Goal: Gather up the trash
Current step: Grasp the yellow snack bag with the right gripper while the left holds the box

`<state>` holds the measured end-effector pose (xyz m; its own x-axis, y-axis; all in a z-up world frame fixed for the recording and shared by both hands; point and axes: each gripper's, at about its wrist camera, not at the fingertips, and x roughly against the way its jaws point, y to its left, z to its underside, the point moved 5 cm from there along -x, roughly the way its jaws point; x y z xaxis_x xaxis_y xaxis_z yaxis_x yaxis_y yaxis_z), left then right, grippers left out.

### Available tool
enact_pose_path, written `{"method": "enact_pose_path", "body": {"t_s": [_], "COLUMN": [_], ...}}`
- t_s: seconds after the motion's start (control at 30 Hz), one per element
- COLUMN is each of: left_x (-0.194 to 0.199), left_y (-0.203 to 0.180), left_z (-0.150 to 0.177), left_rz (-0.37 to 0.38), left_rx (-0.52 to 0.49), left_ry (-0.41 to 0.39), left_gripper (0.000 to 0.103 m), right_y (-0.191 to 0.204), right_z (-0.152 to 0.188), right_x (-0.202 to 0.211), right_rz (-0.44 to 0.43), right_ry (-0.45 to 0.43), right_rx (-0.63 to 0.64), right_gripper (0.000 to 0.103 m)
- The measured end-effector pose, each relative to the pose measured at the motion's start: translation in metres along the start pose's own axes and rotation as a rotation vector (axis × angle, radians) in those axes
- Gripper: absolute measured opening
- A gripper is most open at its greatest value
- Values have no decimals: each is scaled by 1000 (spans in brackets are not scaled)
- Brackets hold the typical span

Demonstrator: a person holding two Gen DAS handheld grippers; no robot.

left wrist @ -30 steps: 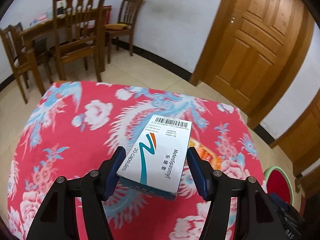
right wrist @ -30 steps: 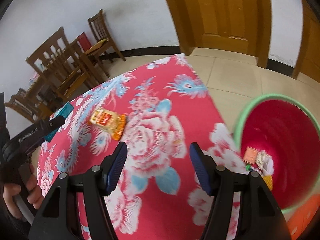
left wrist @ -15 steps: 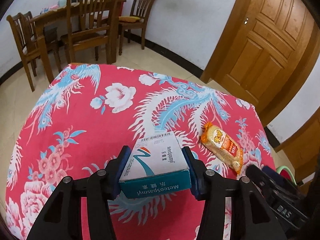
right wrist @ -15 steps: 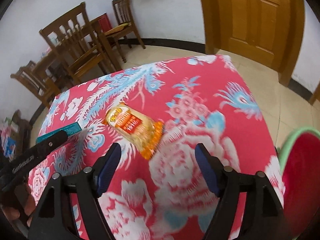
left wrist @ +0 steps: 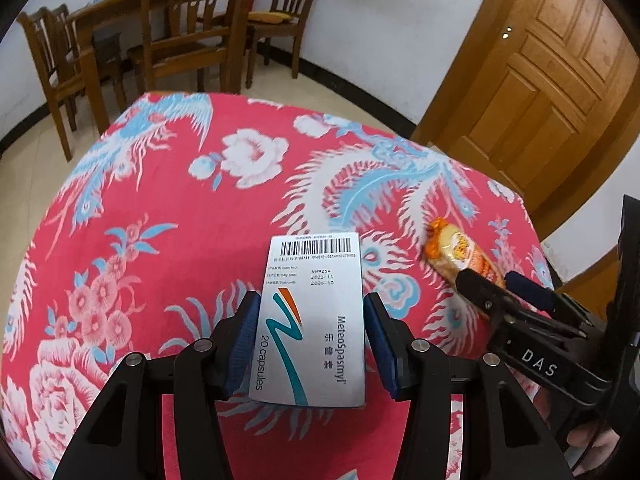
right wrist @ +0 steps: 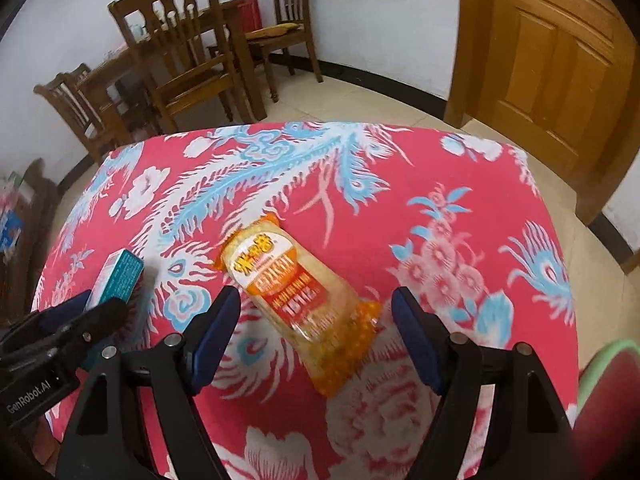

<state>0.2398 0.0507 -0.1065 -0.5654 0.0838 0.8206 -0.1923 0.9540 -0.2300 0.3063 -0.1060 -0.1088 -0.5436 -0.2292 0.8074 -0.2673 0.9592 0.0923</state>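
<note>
My left gripper (left wrist: 310,338) is shut on a white and teal medicine box (left wrist: 312,316), held above the red floral tablecloth (left wrist: 160,208). The box also shows in the right wrist view (right wrist: 120,274), in the left gripper (right wrist: 90,312). An orange snack wrapper (right wrist: 296,300) lies on the cloth. My right gripper (right wrist: 316,330) is open with its blue pads on either side of the wrapper's near half, not touching it. The wrapper (left wrist: 460,254) and the right gripper (left wrist: 500,286) also show in the left wrist view.
A red bin with a green rim (right wrist: 604,396) stands beside the table at the right. Wooden chairs (left wrist: 188,24) and a dining table (left wrist: 120,4) stand beyond the far edge. A wooden door (right wrist: 560,64) is at the back right.
My right gripper has swung from the bin toward the snack wrapper and now straddles it. My left gripper has kept its hold on the box and tilted it flat.
</note>
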Motion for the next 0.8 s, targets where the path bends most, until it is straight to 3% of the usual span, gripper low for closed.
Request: {"method": "enact_pose_path", "body": {"t_s": [0.13,0.3,0.5,0.8], "left_x": [-3,-5,-4,9], "left_y": [2,-1,-2,-15], "left_z": [1,2,3,5], "left_rz": [-3,-14,-23,-2], "left_rx": [7,-8,-19,-58], "left_ry": [7,7,0,-30], "left_gripper": [54,54,54,52], "right_y": [5,5,-1,-15], "right_z": [-1,3,9,27], "right_x": [-7,-3,7,43], "right_rz": [-1,15,-12,-23], "right_ry": [11,1,-10,-48], "right_rx": [23,27,-37,-117], "right_gripper": [77,55,46,45]}}
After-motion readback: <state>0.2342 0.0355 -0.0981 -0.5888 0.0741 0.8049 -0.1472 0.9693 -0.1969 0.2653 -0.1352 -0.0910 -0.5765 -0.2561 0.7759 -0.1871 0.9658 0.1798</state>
